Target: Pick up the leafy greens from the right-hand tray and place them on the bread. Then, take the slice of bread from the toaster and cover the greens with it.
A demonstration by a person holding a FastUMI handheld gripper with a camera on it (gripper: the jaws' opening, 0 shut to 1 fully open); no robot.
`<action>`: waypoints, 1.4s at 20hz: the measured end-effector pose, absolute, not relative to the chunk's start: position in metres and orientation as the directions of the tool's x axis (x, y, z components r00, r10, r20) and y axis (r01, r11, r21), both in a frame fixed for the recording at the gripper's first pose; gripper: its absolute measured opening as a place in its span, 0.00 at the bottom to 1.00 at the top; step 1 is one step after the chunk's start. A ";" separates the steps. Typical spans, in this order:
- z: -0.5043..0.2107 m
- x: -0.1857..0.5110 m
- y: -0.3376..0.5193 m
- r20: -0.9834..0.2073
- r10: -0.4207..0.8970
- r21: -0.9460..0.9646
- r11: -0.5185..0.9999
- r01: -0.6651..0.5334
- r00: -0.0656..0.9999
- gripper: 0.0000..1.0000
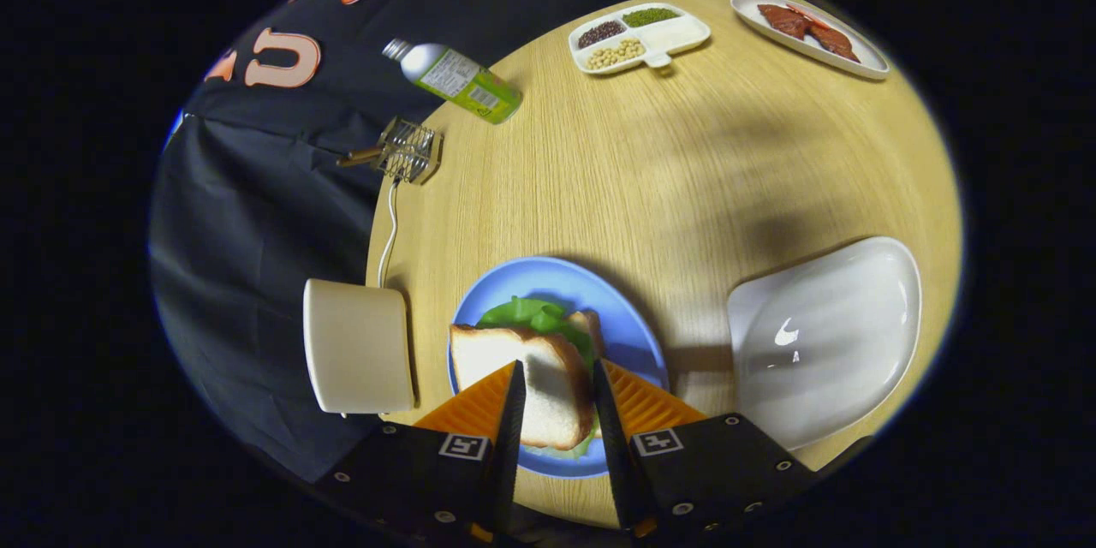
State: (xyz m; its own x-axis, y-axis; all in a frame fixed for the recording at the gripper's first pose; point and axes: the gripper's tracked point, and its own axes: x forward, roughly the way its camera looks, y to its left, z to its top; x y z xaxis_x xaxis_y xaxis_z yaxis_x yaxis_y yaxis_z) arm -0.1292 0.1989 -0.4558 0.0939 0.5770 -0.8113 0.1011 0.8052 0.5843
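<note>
Here the gripper (555, 398) hangs over the blue plate (548, 278), its fingers spread either side of the top bread slice (531, 377) with a gap showing, so it is open, not pressing. That slice lies on the greens (531, 315), which poke out at its 12 o'clock edge above a lower slice (587, 324). The toaster (358, 346) sits at the plate's 9 o'clock, the empty white tray (826, 334) at its 3 o'clock, all on the counter (651, 154).
</note>
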 end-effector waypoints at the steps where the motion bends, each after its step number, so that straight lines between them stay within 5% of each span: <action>1: -0.444 -0.121 0.197 -0.805 0.579 0.591 0.802 0.092 0.125 0.47; 8: -0.354 -0.071 0.177 -0.772 0.544 0.575 0.818 -0.003 0.329 0.64; 17: -0.182 -0.007 0.146 -0.579 0.472 0.458 0.863 -0.214 0.665 0.93; 28: -0.018 0.021 0.108 -0.243 0.303 0.218 0.943 -0.252 0.922 0.98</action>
State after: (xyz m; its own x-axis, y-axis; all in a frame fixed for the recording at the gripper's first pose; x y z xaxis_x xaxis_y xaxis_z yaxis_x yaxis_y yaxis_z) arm 0.0206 0.1078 -0.0184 0.9216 0.3028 -0.2430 -0.2524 0.9428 0.2176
